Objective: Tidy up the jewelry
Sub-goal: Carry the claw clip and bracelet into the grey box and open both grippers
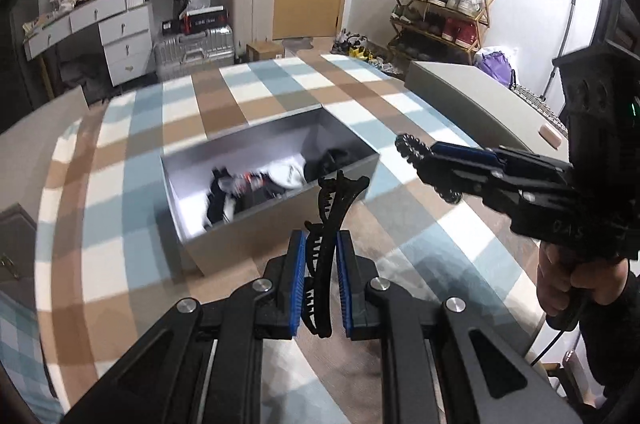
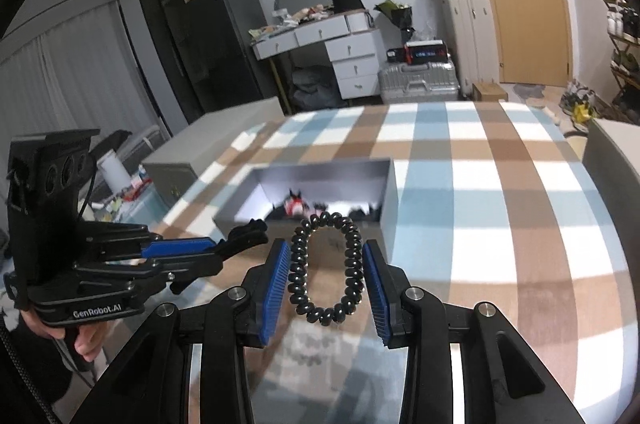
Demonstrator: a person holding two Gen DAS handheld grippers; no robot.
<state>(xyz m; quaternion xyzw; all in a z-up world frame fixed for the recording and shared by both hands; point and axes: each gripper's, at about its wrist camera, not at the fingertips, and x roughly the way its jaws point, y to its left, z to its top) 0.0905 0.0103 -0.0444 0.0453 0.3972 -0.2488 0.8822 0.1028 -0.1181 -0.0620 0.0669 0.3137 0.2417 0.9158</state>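
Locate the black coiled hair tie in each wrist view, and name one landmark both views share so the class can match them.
Left wrist view: the black coiled hair tie is right of centre, held edge-on in the right tool above the checked cloth.
Right wrist view: the hair tie sits bottom centre, a full loop between the blue pads.
Shared landmark: the open grey box on the cloth.

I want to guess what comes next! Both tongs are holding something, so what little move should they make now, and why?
Probably carry the right tongs forward over the open box and drop the coil hair tie in. It is already gripped, as the left tongs grip the hair clip, and the box lies just ahead holding other pieces.
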